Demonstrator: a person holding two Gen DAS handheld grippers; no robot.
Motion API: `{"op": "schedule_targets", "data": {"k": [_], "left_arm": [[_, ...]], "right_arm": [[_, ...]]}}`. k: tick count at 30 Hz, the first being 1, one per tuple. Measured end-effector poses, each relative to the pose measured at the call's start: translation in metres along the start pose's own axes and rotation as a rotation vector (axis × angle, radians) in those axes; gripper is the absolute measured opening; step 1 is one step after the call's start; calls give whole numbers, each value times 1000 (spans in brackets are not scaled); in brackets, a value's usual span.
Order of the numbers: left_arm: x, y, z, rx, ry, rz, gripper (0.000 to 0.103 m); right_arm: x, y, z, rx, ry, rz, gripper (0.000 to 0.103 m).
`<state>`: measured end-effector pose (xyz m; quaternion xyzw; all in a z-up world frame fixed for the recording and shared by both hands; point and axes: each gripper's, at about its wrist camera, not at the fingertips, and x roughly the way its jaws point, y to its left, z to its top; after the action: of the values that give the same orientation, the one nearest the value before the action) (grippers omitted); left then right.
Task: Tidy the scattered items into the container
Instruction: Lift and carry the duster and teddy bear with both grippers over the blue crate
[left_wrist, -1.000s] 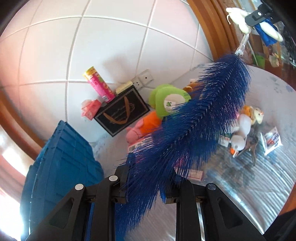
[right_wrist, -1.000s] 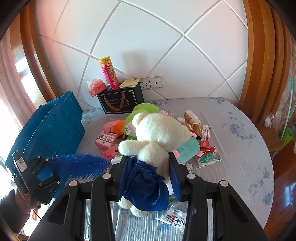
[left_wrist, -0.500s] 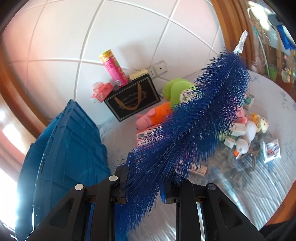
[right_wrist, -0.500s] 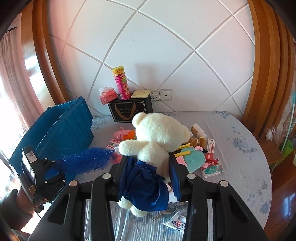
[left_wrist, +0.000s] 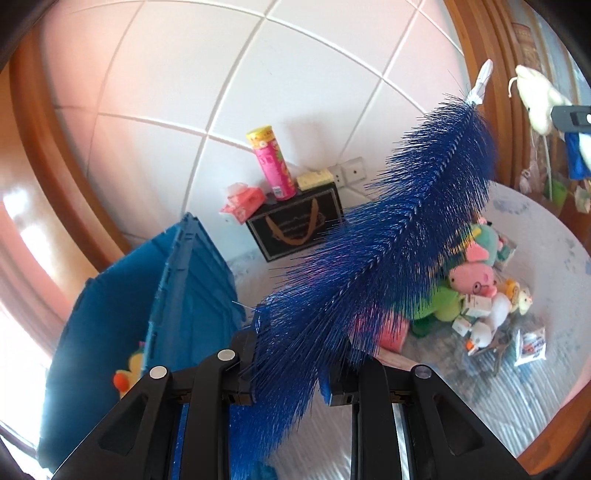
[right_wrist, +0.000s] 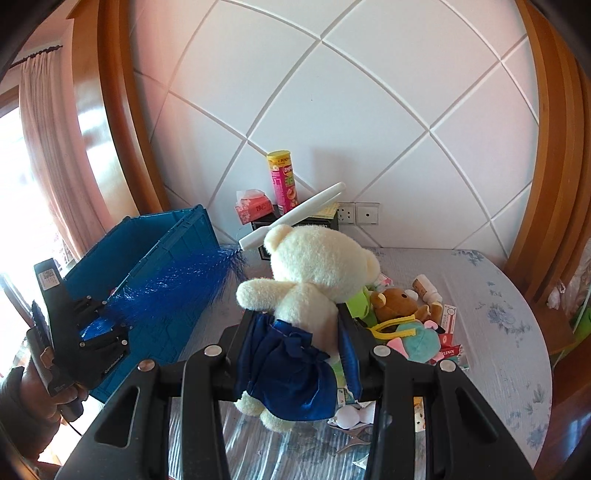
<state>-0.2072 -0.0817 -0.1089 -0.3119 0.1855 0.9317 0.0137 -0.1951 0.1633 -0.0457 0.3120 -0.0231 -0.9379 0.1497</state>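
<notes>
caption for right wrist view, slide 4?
Right hand-held gripper carries a white teddy bear beside the blue crate.

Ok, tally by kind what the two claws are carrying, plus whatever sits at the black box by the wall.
Blue bristle brush: 1
White teddy bear: 1
Snack tube: 1
Tissue pack: 1
Yellow pad: 1
Total: 5

on my feed the brush (left_wrist: 402, 236) is deep blue bristle with a white handle (right_wrist: 295, 216). the teddy bear (right_wrist: 314, 273) is cream, in a shiny navy dress. the crate (right_wrist: 162, 266) is plain blue, the can (left_wrist: 271, 162) pink with a yellow top, and the tablecloth (right_wrist: 509, 317) pale grey with faint blue flowers. i see a black box (left_wrist: 295, 225) with gold print.
</notes>
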Motion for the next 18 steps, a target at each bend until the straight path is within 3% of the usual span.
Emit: {"op": "schedule_targets", "data": {"k": [9,18], "left_arm": [[-20,59,7,-83,-22,113,22],[-32,128,-14,-155,3,226,22]], "right_arm": [[10,38,16,-51,-14,52,39],[33,100,32,-125,-34,145,39]]}}
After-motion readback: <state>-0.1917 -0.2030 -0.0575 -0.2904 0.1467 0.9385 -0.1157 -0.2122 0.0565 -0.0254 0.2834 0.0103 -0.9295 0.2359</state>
